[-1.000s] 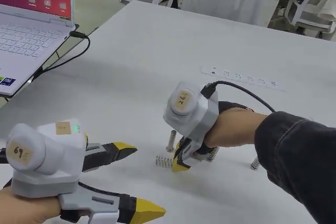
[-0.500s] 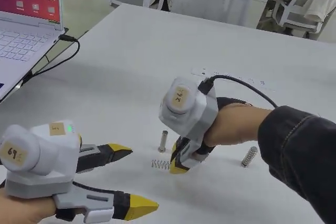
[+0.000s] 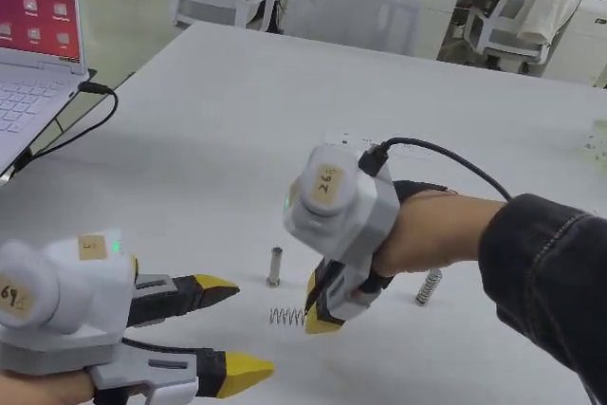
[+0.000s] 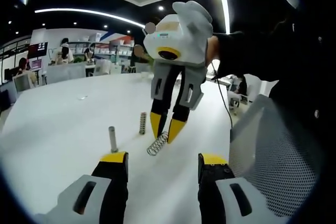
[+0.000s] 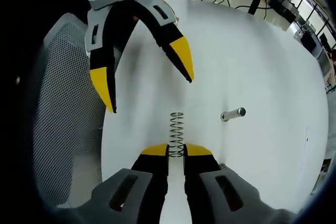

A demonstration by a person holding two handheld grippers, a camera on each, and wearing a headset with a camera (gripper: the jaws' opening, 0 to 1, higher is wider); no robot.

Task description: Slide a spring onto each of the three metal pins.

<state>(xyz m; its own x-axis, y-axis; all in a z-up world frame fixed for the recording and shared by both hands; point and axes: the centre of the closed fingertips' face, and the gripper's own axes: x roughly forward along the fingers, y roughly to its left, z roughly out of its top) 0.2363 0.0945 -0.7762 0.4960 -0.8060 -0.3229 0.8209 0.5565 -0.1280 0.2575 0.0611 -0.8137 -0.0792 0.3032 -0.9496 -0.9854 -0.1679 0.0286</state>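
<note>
My right gripper [image 3: 318,318] is shut on one end of a thin spring [image 3: 285,315], which sticks out level toward the left just over the white table [image 3: 237,120]. In the right gripper view the spring [image 5: 176,127] runs forward from between the closed tips [image 5: 176,150]. A bare metal pin [image 3: 275,266] stands upright just behind the spring, also visible as a pin [image 4: 112,138] in the left gripper view. A second spring [image 3: 429,286] stands near the right wrist. My left gripper [image 3: 232,327] is open at the bottom left, holding nothing.
An open laptop [image 3: 28,45] sits at the table's left edge, with a black cable [image 3: 66,135] trailing from it. A cable runs back from the right gripper. Office chairs [image 3: 346,11] stand beyond the far edge.
The head camera has shifted, so everything sits lower and more to the left. My right gripper keeps its hold on the spring and has drifted slightly away from the pin.
</note>
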